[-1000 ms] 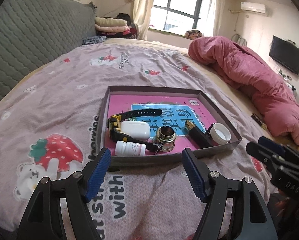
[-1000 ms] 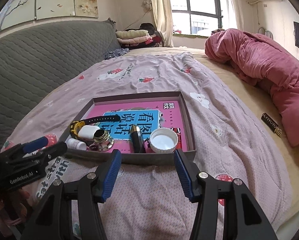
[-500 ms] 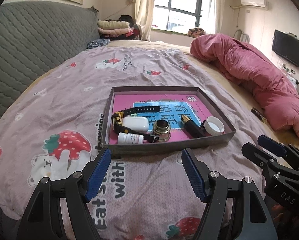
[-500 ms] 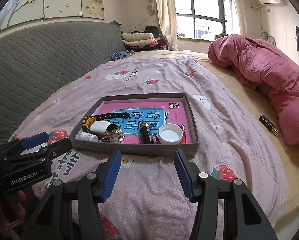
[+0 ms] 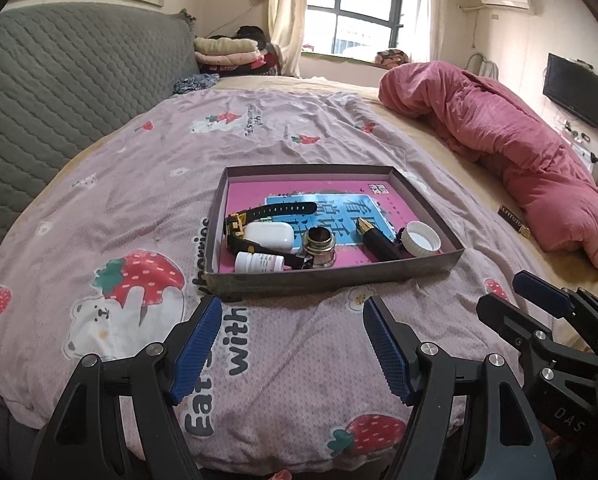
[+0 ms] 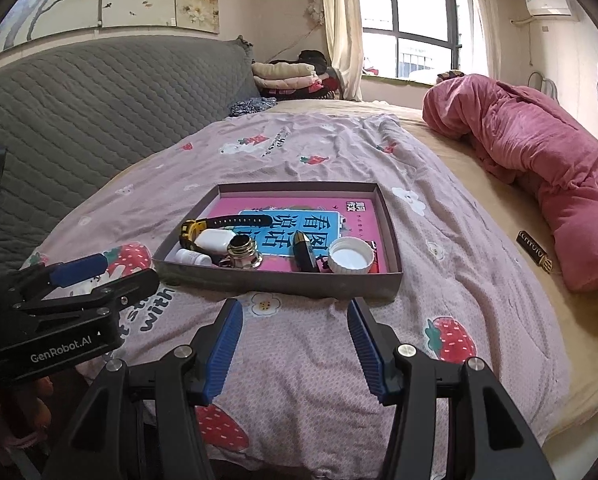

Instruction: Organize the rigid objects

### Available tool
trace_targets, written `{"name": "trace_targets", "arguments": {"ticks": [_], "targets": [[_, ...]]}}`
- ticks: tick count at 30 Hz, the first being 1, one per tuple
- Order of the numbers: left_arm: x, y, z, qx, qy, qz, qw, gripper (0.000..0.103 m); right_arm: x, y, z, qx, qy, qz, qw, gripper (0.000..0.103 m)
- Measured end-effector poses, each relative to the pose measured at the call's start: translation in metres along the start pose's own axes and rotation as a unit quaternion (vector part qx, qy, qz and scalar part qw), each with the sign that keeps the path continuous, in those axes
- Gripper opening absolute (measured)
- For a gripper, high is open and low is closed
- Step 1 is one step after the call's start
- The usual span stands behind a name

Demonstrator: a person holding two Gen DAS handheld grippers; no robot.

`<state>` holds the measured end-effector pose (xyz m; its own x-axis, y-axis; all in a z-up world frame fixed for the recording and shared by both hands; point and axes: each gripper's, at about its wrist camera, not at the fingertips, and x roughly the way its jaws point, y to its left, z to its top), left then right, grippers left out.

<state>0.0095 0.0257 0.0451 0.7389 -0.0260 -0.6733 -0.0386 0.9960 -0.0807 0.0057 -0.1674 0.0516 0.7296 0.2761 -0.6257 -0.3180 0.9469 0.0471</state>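
Observation:
A shallow grey-brown tray [image 5: 331, 274] [image 6: 275, 278] with a pink and blue book as its floor lies on the bed. In it are a black and yellow watch [image 5: 239, 226], a white earbud case [image 5: 269, 235], a small white bottle [image 5: 259, 262], a brass ink jar [image 5: 319, 242], a black pen [image 5: 379, 238] and a white cap [image 5: 421, 238]. My left gripper [image 5: 293, 346] is open and empty, well short of the tray. My right gripper [image 6: 295, 346] is open and empty, also short of the tray. Each gripper shows at the edge of the other's view.
The bed has a pink strawberry-print sheet [image 5: 139, 184]. A rolled pink quilt [image 5: 519, 148] lies along the right side. A small dark comb-like item [image 6: 533, 250] lies on the tan sheet right of the tray. A grey padded headboard [image 6: 79, 120] runs along the left.
Both grippers have pulled back from the tray, which now looks smaller and farther. Both stay open and empty. The things in the tray have not moved.

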Motion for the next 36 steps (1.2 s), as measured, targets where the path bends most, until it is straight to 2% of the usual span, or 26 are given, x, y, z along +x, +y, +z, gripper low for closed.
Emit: {"name": "trace_targets", "arguments": {"ticks": [10, 14, 36], "targets": [[-0.009, 0.004, -0.006, -0.015, 0.012, 0.003, 0.9998, 0.075, -0.007, -0.001, -0.005, 0.007, 0.004, 0.001, 1.000, 0.054], [-0.007, 0.003, -0.010, -0.013, 0.018, 0.015, 0.9996, 0.075, -0.006, -0.001, -0.006, 0.009, 0.010, 0.009, 1.000, 0.054], [0.030, 0.000, -0.022, -0.006, 0.048, 0.010, 0.9988, 0.075, 0.030, -0.006, -0.022, 0.017, 0.045, -0.009, 0.999, 0.054]]}}
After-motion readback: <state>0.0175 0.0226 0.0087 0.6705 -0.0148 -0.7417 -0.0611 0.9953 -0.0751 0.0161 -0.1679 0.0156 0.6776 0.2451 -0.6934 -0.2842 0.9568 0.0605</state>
